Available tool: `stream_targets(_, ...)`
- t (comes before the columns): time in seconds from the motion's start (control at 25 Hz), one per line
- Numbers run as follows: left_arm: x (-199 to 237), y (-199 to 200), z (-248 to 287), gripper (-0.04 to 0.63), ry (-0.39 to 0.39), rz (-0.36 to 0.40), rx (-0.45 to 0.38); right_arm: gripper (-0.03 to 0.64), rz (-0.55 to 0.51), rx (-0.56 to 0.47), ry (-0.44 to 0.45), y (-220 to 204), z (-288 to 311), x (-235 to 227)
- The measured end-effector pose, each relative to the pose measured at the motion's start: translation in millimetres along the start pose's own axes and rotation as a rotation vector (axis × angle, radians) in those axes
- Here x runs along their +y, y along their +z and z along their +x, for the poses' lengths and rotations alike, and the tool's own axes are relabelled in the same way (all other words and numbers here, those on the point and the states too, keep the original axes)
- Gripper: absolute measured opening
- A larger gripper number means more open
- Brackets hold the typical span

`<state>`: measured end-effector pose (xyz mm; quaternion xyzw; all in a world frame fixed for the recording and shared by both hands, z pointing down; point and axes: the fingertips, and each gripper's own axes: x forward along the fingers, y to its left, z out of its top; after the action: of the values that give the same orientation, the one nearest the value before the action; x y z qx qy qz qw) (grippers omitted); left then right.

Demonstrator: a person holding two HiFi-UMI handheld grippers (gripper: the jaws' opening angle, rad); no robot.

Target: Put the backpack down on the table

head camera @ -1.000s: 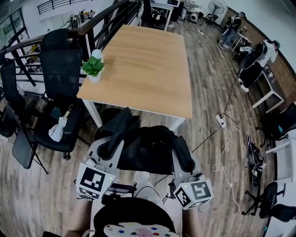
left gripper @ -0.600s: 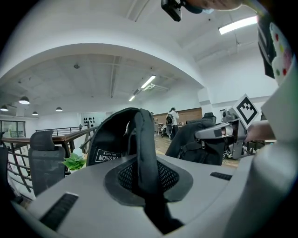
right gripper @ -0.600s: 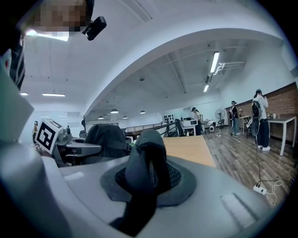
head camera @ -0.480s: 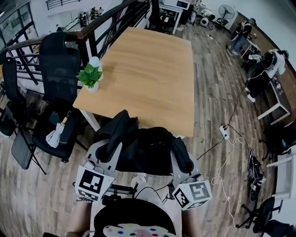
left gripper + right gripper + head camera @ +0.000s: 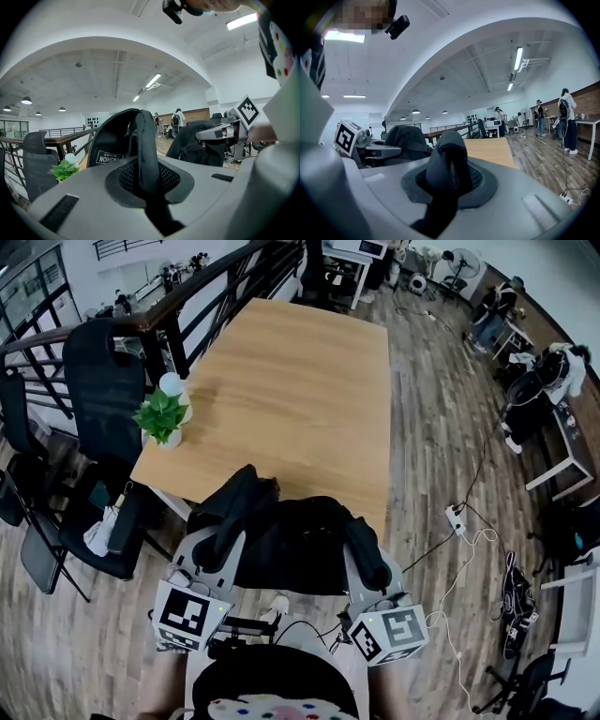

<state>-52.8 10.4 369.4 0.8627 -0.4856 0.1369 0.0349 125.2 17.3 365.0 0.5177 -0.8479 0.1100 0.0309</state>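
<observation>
Left gripper point(image 5: 221, 547): low in the head view, just ahead of the person; its jaws are clamped on a padded black shoulder strap point(image 5: 144, 150), which runs upright through the mesh-lined gap between them.
Right gripper point(image 5: 362, 555): level with the left one, on the other side of the bag; its jaws are pinched on the second strap point(image 5: 449, 165), which folds over at the top.
Backpack point(image 5: 302, 542): black, hanging between the two grippers by its straps, at the near short edge of the table. From above it overlaps that edge, but whether its bottom touches the tabletop cannot be made out.
Label point(image 5: 108, 157): a white-lettered patch on the bag, seen upside down in the left gripper view.
Table point(image 5: 309, 381): a light wooden top on white legs, reaching away from the bag.
Potted plant point(image 5: 161, 416): small, green, in a white pot, on the table's left edge near the near corner.
Office chairs point(image 5: 103, 371): black, just beside the table's left side; a folded pale umbrella point(image 5: 101, 531) lies on the nearer seat.
Power strip point(image 5: 457, 518): white, on the wooden floor to the right of the table, with cables trailing from it.
Railing point(image 5: 202, 287): dark, running beyond the chairs.
People point(image 5: 562, 367): standing at desks, far right.
</observation>
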Motion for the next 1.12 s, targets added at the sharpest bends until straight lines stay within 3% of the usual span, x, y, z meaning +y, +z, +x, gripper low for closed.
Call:
stream_targets(0.36, -1, 13, 35, 0.035, 0.017, -0.008, -0.004, 0.077, -0.001, 0.003, 0.018, 8, 20, -32)
stream_targets(1.12, 13, 14, 60, 0.035, 0.006, -0.023, 0.007, 0.077, -0.05, 0.018, 0.032, 9, 45, -37)
